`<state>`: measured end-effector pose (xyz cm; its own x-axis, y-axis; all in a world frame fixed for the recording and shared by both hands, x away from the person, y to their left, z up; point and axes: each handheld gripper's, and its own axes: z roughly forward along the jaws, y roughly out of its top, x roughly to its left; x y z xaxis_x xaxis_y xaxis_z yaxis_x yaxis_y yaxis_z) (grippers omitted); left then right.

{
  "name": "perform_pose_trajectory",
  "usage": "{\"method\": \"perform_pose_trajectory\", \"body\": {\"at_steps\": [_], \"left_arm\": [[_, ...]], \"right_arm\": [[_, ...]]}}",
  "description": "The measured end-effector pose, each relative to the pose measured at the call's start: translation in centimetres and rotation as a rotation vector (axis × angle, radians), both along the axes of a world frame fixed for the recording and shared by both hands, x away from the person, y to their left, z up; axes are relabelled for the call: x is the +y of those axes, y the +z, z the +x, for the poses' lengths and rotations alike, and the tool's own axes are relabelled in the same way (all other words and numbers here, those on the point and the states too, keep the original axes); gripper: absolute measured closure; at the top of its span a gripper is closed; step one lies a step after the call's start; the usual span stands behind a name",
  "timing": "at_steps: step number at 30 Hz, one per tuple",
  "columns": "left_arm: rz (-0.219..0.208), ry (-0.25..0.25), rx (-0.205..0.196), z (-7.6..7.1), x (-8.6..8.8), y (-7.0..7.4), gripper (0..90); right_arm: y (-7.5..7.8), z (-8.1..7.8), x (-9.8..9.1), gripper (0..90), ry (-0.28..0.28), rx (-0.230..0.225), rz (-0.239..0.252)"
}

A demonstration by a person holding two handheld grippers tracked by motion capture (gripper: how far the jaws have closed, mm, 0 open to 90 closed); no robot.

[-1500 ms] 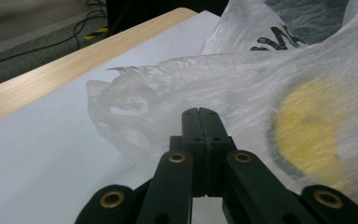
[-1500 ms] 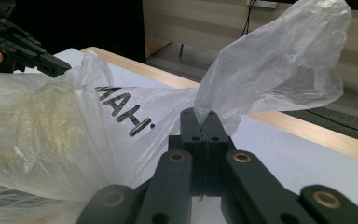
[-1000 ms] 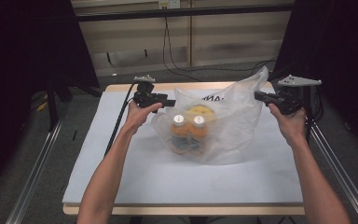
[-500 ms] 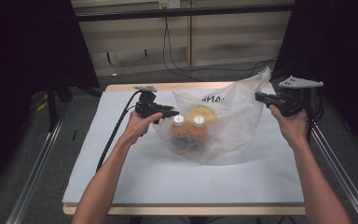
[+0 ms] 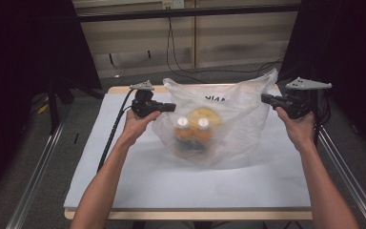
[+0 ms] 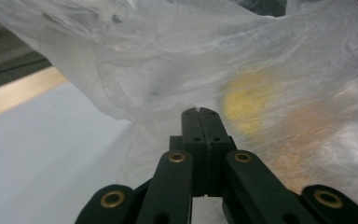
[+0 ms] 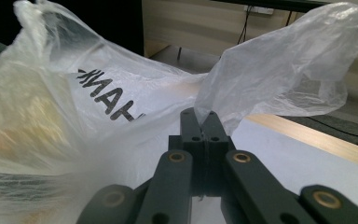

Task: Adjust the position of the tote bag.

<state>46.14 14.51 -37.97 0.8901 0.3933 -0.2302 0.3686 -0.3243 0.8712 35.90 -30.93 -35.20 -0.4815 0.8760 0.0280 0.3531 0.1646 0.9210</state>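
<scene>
Translucent plastic carrier bag [image 5: 228, 121] sits mid-table, slightly toward twelve o'clock on the white table [image 5: 138, 181], with two orange bottles [image 5: 190, 131] with white caps and something round and yellow standing inside it. The right gripper [image 5: 266, 98] is clenched on the bag's handle at about three o'clock; the right gripper view shows film pinched between the closed jaws [image 7: 205, 122]. The left gripper [image 5: 170, 107] has just been closing, and in the left gripper view its jaws meet on a fold of the bag's wall [image 6: 199, 112] at about nine o'clock.

My reading: the step in hand is taking hold of both sides of the bag, and that looks done. The next move likely calls for drawing the two grips apart or upward together, evenly, so the thin film does not tear or slip and the bottles stay upright.

The bag's long axis runs from nine to three o'clock across the table, its mouth pointing up and toward twelve, printed lettering on the far wall.
</scene>
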Motion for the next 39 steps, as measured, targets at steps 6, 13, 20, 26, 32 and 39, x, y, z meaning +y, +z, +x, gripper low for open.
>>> {"method": "perform_pose_trajectory", "body": {"at_steps": [6,13,20,26,32,39], "left_arm": [[-0.04,0.029,-0.065,-1.1,1.3,1.9,90.0],[-0.096,0.047,-0.127,-2.3,3.1,3.7,90.0],[-0.115,0.083,-0.185,-3.8,4.8,5.1,90.0],[-0.118,0.113,-0.197,-4.7,6.8,5.0,90.0],[-0.141,0.135,-0.203,-5.8,8.0,4.3,90.0],[-0.097,0.155,-0.234,-7.2,9.1,4.3,90.0]], "right_arm": [[0.5,-0.2,-0.1,90.0,0.008,-0.017,0.049],[1.2,-0.7,-0.3,90.0,0.021,-0.045,0.09],[2.0,-1.5,-0.4,90.0,0.035,-0.077,0.114],[3.6,-2.3,0.0,90.0,0.071,-0.116,0.139],[5.3,-3.2,1.5,90.0,0.117,-0.158,0.12],[7.5,-4.2,2.5,90.0,0.168,-0.202,0.159]]}}
